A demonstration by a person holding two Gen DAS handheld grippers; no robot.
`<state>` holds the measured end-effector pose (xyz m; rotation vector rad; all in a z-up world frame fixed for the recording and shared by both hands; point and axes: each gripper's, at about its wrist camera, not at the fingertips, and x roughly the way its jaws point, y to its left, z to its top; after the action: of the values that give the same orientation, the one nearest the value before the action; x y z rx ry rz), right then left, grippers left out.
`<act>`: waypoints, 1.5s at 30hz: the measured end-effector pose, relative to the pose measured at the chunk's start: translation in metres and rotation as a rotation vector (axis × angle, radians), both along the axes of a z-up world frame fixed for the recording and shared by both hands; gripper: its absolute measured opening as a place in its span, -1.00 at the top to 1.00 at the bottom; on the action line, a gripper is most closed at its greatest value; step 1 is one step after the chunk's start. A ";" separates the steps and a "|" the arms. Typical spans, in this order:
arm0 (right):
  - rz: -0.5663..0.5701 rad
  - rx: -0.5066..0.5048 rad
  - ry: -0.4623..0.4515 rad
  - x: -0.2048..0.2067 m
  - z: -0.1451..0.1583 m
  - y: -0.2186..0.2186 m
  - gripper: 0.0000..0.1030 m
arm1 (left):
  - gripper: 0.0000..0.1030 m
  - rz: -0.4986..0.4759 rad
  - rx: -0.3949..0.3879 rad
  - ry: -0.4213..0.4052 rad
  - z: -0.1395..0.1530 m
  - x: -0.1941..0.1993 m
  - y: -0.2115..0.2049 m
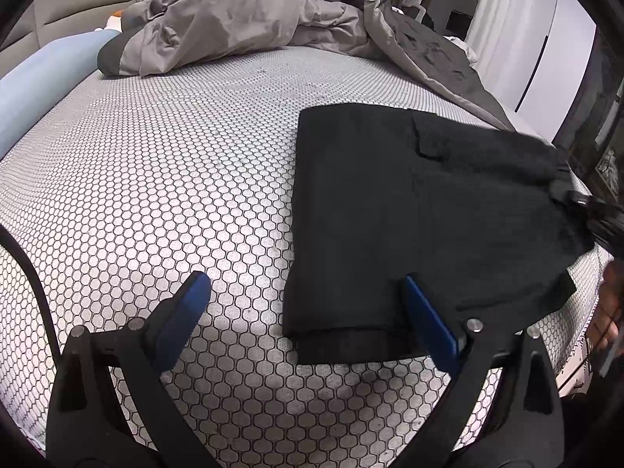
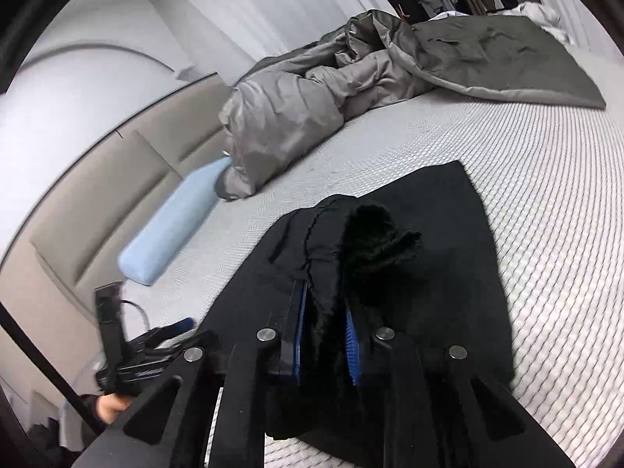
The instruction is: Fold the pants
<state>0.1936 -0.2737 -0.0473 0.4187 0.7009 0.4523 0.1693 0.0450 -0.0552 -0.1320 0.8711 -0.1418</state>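
Black pants (image 1: 413, 210) lie folded on the patterned mattress (image 1: 175, 179), right of centre in the left wrist view. My left gripper (image 1: 308, 304) is open and empty; its right finger hangs over the pants' near left corner, its left finger over bare mattress. In the right wrist view my right gripper (image 2: 325, 308) is shut on a bunched edge of the pants (image 2: 440, 241), lifting it slightly. The right gripper also shows at the pants' right edge in the left wrist view (image 1: 585, 202). The left gripper shows at lower left in the right wrist view (image 2: 156, 343).
A crumpled grey duvet (image 1: 241, 15) covers the far side of the bed. A light blue bolster pillow (image 2: 171, 226) lies along the padded beige headboard (image 2: 97, 195). White wardrobe doors (image 1: 553, 58) stand beyond the bed's right edge.
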 end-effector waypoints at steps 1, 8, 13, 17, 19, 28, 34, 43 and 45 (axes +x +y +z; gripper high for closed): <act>-0.021 -0.043 0.037 0.012 -0.009 -0.002 0.61 | -0.89 -0.002 0.002 0.006 -0.001 0.001 -0.001; -0.091 -0.003 0.193 0.014 -0.033 -0.028 0.02 | -0.89 -0.001 0.007 -0.014 0.004 -0.001 -0.003; -0.024 0.098 0.124 -0.026 -0.023 -0.039 0.02 | -0.89 -0.028 -0.016 -0.048 0.012 -0.008 -0.003; 0.017 0.030 0.152 -0.029 -0.029 -0.020 0.02 | -0.87 -0.094 -0.004 -0.074 0.016 -0.013 -0.017; 0.023 0.006 0.161 -0.026 -0.030 -0.012 0.05 | -0.87 -0.117 0.027 -0.071 0.014 -0.013 -0.026; 0.076 -0.006 0.035 -0.040 -0.009 -0.004 0.81 | -0.87 -0.115 0.042 -0.053 0.010 -0.012 -0.031; -0.038 -0.215 0.145 -0.033 -0.030 -0.004 0.79 | -0.87 -0.125 0.044 -0.055 0.011 -0.012 -0.030; -0.077 -0.143 -0.045 -0.045 0.008 0.012 0.55 | -0.78 -0.142 -0.034 -0.195 0.035 -0.014 -0.038; -0.037 -0.180 -0.056 -0.040 0.006 0.032 0.55 | -0.49 -0.219 0.038 -0.219 0.034 -0.011 -0.059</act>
<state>0.1532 -0.2413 -0.0415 0.2485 0.6724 0.3614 0.1587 -0.0141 -0.0213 0.0154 0.6675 -0.3381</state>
